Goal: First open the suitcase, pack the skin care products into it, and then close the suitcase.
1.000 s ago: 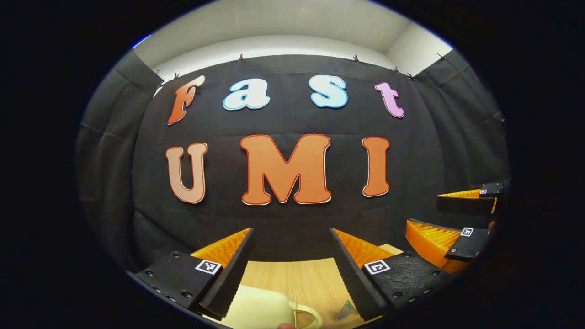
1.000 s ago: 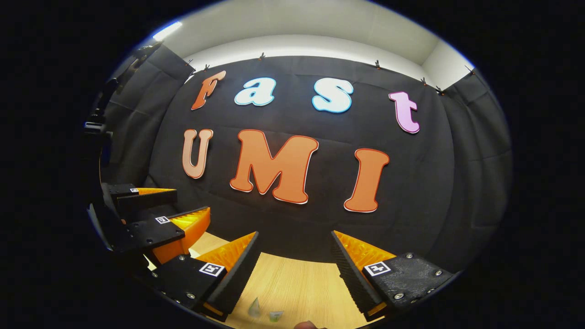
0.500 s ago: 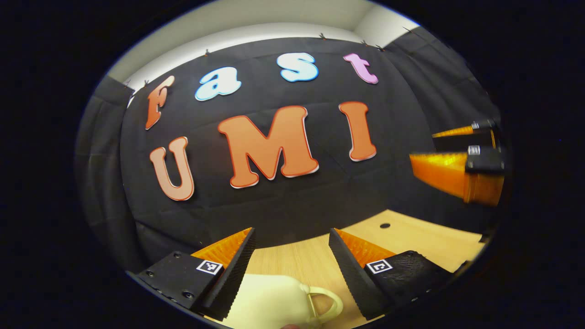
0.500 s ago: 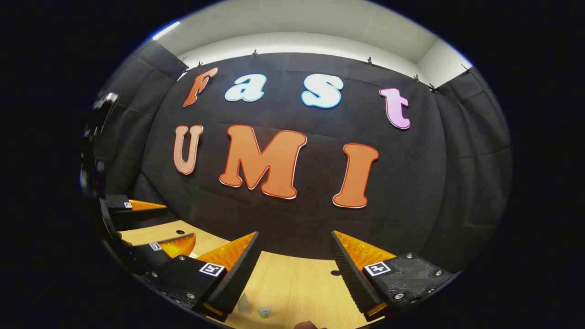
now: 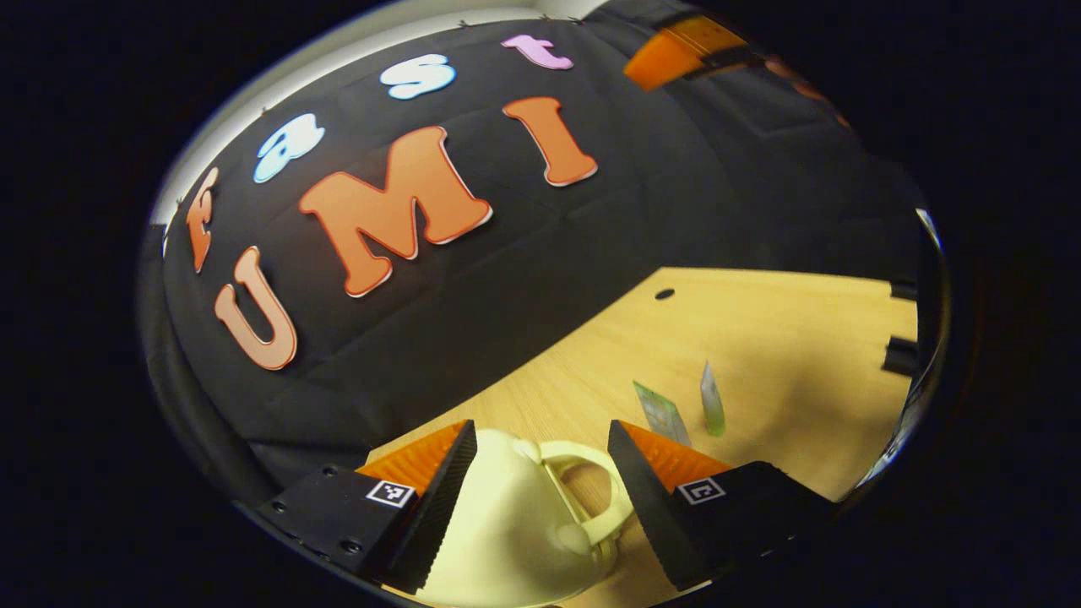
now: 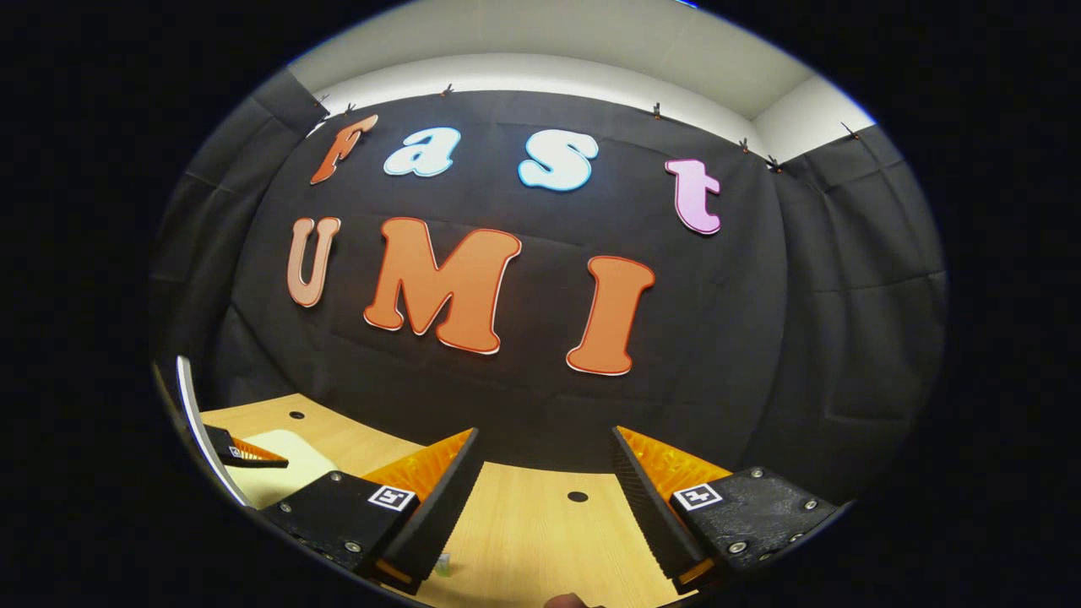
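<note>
Where wood-grain table (image 5: 785, 321) spreads, spread left tongs (image 5: 540, 443) flank rounded (glossy) suitcase (image 5: 507, 532).

- The left gripper view looks past its own fingers (image 5: 456, 473), tipped sideways and down, close over the pale suitcase (image 5: 515, 540) on the wooden table (image 5: 785, 338).
- The right gripper view sits level, facing the black wall.
- Both views share the table (image 6: 540, 532) and wall.
</note>
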`<state>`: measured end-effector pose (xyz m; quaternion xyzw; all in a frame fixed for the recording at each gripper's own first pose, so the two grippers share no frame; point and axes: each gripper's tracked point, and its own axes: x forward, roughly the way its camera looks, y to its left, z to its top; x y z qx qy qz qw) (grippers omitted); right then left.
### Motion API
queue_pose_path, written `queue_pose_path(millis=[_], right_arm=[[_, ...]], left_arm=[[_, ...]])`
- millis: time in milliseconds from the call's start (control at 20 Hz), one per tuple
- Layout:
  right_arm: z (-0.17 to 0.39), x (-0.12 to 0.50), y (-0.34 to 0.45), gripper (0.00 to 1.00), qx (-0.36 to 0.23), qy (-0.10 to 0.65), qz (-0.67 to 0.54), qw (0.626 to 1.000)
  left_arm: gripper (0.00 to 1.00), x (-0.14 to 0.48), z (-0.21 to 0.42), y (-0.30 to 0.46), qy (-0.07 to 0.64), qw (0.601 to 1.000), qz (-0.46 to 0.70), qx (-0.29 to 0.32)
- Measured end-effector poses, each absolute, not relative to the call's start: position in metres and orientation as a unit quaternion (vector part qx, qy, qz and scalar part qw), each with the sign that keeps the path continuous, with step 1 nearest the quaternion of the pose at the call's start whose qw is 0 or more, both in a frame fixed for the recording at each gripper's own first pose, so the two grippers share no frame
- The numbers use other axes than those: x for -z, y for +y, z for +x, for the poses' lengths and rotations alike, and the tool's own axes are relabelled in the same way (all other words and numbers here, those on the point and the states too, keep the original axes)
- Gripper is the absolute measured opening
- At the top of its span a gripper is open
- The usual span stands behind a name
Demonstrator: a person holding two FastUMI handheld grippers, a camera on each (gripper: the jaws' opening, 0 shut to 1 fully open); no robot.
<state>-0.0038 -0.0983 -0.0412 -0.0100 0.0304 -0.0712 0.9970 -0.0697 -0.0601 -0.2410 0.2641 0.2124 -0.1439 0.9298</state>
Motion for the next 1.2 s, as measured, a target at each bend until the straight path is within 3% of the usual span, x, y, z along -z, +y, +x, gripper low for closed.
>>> queue_pose_path(millis=[400,450,500,750,800,850,1000,1100,1200], right_arm=[[-0.013,0.052,-0.121,0.95,0.088,0.038,-0.013,0.995],[-0.013,0.052,-0.123,0.95,0.089,0.039,-0.012,0.995],[-0.013,0.053,-0.125,0.95,0.090,0.039,-0.012,0.995],[-0.015,0.055,-0.136,0.95,0.090,0.035,-0.007,0.995],[-0.014,0.055,-0.138,0.95,0.089,0.034,-0.007,0.995],[-0.014,0.055,-0.139,0.95,0.087,0.034,-0.006,0.996],[-0.015,0.062,-0.141,0.96,0.075,0.034,-0.002,0.997],[-0.015,0.069,-0.136,0.95,0.063,0.037,0.002,0.997],[-0.014,0.075,-0.128,0.95,0.052,0.047,-0.001,0.998]], left_arm=[[0.94,0.309,-0.092,-0.068,0.254,0.873,0.374,0.183],[0.90,0.318,-0.096,-0.066,0.259,0.863,0.393,0.185],[0.81,0.326,-0.098,-0.068,0.264,0.855,0.403,0.192],[0.77,0.342,-0.095,-0.060,0.267,0.824,0.470,0.171],[0.61,0.345,-0.092,-0.060,0.271,0.819,0.477,0.170],[0.55,0.348,-0.089,-0.058,0.275,0.814,0.485,0.164],[0.13,0.333,-0.085,-0.057,0.261,0.820,0.488,0.146],[0.02,0.318,-0.085,-0.056,0.257,0.839,0.461,0.132],[0.02,0.293,-0.081,-0.047,0.250,0.857,0.437,0.114]])
